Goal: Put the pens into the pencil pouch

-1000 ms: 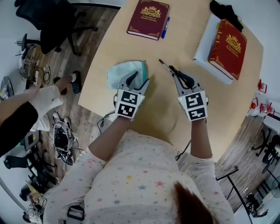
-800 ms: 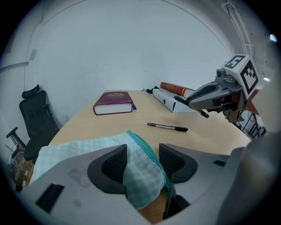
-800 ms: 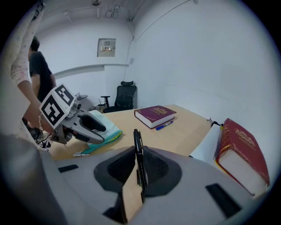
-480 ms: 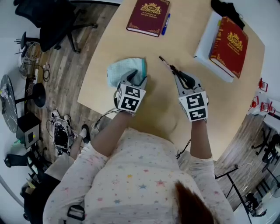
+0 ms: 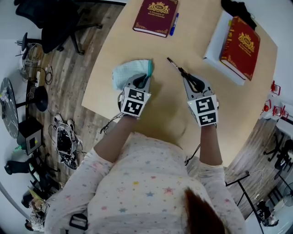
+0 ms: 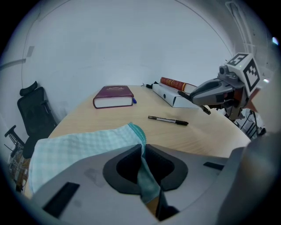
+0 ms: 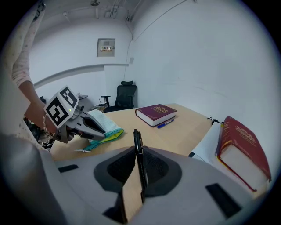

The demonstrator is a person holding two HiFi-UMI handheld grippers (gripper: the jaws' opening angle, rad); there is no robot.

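Observation:
A pale teal checked pencil pouch (image 5: 129,72) (image 6: 83,145) (image 7: 103,123) lies on the wooden table (image 5: 160,114). My left gripper (image 5: 144,78) (image 6: 142,151) is shut on the pouch's zipper edge, with teal fabric pinched between the jaws. My right gripper (image 5: 185,77) (image 7: 138,151) is shut on a black pen (image 7: 137,145) that points forward along the jaws. A silver and black pen (image 6: 168,120) (image 5: 173,64) lies on the table just beyond the right gripper's tips. A blue pen (image 5: 173,23) (image 7: 167,124) rests beside the maroon book at the far side.
A maroon book (image 5: 155,11) lies at the table's far edge. A white box (image 5: 214,45) carrying a red book (image 5: 240,43) sits at the far right, with a black object (image 5: 233,9) behind it. An office chair (image 5: 50,23) stands on the floor to the left.
My left gripper moved forward onto the pouch and went from open to shut on its edge. The right gripper stayed put with its pen. A person at the left left the view.

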